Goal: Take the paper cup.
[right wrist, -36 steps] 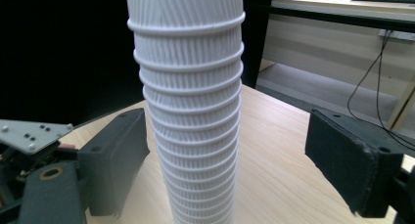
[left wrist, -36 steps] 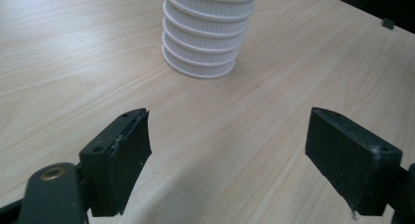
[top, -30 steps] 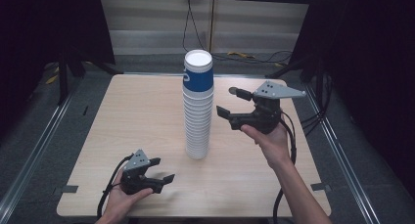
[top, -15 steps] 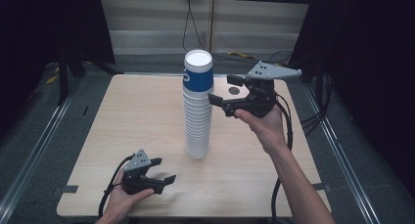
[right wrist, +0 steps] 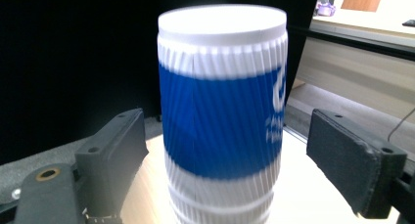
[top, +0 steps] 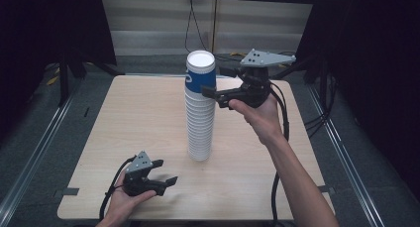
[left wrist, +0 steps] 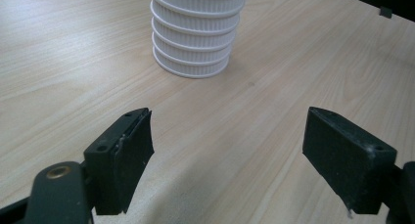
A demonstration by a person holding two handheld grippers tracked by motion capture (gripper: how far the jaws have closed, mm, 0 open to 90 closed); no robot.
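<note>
Above table (top: 124, 118), right gripper (top: 210, 90) raised, fingers straddling top cup (top: 200, 73).

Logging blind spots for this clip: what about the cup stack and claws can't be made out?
- Top cup: print blurred in the right gripper view, cut by the cup's curve.
- Cup stack: cut off by the left gripper view's top edge.
- Right claw: contact with the cup unclear from the high view.

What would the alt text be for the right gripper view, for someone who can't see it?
A tall stack of paper cups, its top cup white-ribbed with a blue band, stands upside down between the right gripper, whose two black jaws are spread wide on either side without touching it. Behind lie a dark backdrop and a bright room at the right.
</note>
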